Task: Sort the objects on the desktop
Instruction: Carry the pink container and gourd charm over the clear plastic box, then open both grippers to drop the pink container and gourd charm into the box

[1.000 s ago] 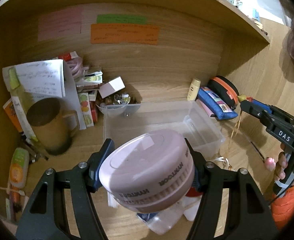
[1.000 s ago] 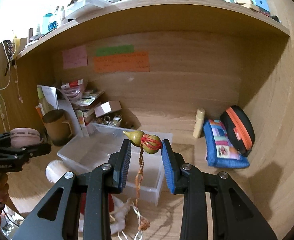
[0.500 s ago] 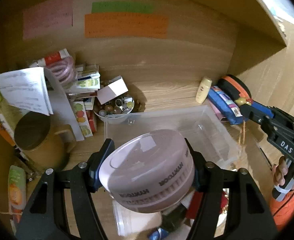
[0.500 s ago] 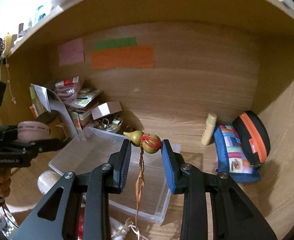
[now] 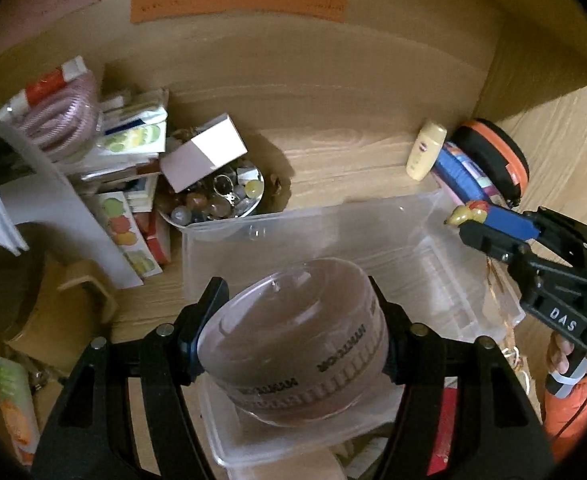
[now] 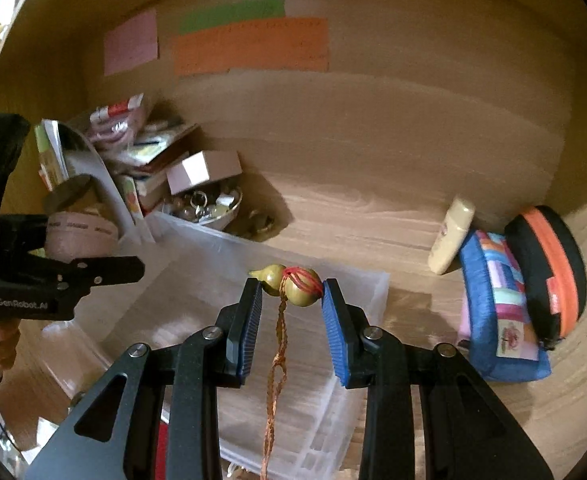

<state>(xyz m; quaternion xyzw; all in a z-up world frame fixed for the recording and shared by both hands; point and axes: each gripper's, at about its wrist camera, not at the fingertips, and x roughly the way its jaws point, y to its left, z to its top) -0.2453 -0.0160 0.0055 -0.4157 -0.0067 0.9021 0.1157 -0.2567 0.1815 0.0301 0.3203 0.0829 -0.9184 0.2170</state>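
Support surface: light wood-grain desk top (image 6: 345, 220), enclosed by matching back and side panels. A clear plastic bin (image 5: 433, 216) is set at centre. Left of it, a brown mug (image 5: 33, 300), stacked booklets and cartons (image 5: 133, 168) and a bowl of small trinkets (image 5: 217, 196) are seen. At right, a cream bottle (image 6: 451, 240), a blue patterned pouch (image 6: 501, 308) and a black-and-orange case (image 6: 549, 268) are grouped, touching.

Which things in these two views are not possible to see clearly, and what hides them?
- Writing on the orange paper note: blurred in both views.
- Floor of the clear plastic bin, near part: left wrist view, hidden behind the pink round case in the left gripper.
- Lower end of the gourd charm cord: right wrist view, cut off by the bottom edge.
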